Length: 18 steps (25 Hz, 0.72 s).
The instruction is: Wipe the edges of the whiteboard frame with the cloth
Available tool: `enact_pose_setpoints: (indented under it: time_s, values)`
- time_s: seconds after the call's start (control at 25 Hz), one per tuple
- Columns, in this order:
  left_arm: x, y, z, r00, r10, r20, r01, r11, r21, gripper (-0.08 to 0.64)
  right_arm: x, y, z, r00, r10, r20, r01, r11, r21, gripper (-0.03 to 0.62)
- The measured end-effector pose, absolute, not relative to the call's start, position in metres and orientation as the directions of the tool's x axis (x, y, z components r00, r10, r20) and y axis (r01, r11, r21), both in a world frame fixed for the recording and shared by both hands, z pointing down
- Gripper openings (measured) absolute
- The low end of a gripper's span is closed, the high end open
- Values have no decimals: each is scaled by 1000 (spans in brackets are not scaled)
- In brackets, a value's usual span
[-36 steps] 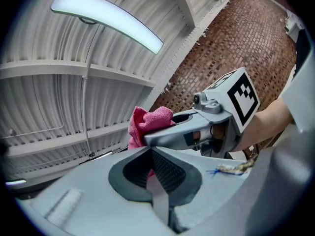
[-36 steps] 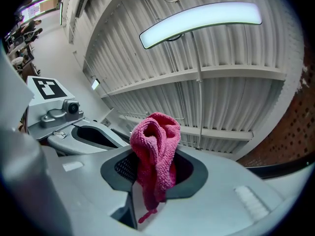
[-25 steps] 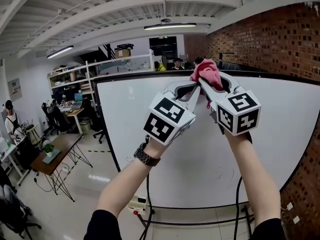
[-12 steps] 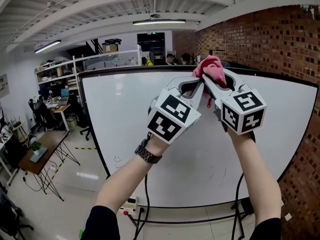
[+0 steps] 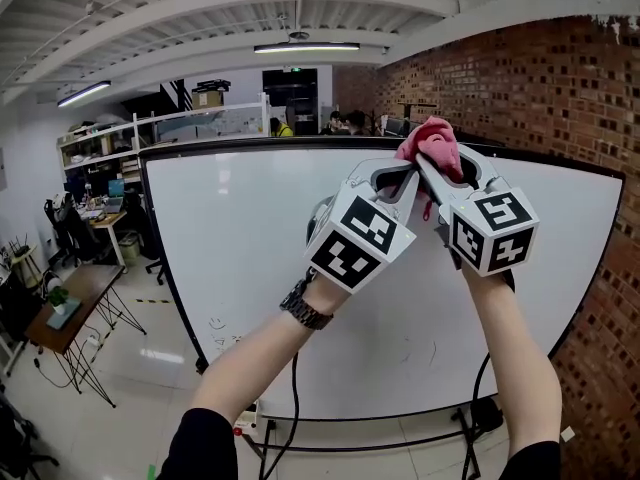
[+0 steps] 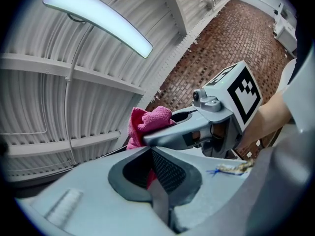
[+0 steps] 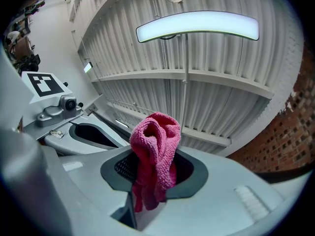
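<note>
Pink terry cloth point(image 5: 430, 140) clamped between fingers of right gripper point(image 5: 437, 171), bunched above pads, short tail hung below. Cloth held up at black top frame edge point(image 5: 250, 143) of whiteboard point(image 5: 260, 268), right of its middle; contact with frame not discernible. Left gripper point(image 5: 393, 176) fingers closed together, pads met, tips set just beside right gripper under cloth. Pink sliver seen at left pads' seam. Brick wall point(image 5: 520, 88) at right.

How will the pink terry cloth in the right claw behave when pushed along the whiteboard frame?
Probably floppy: the pink terry cloth bunches and droops from the right claw. Likely light, since its bunch stands unsupported. Its nap should drag, not slip.
</note>
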<state>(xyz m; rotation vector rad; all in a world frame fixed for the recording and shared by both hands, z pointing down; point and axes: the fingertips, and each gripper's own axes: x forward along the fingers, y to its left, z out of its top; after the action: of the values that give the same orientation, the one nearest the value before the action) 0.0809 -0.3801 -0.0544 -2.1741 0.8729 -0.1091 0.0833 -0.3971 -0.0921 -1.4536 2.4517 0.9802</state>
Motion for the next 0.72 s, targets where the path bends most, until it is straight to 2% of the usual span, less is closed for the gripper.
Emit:
enact_pose_setpoints:
  time_s: [0.24, 0.72]
  values:
    - [114, -357, -50, 763, -616, -194, -541, -447, -712, -3, 115, -371, -89, -502, -734, -457, -828, 255, 499, 124]
    - [242, -358, -52, 704, -679, -207, -600, -414, -684, -3, 242, -372, -90, -601, -663, -447, -775, 347, 528, 126]
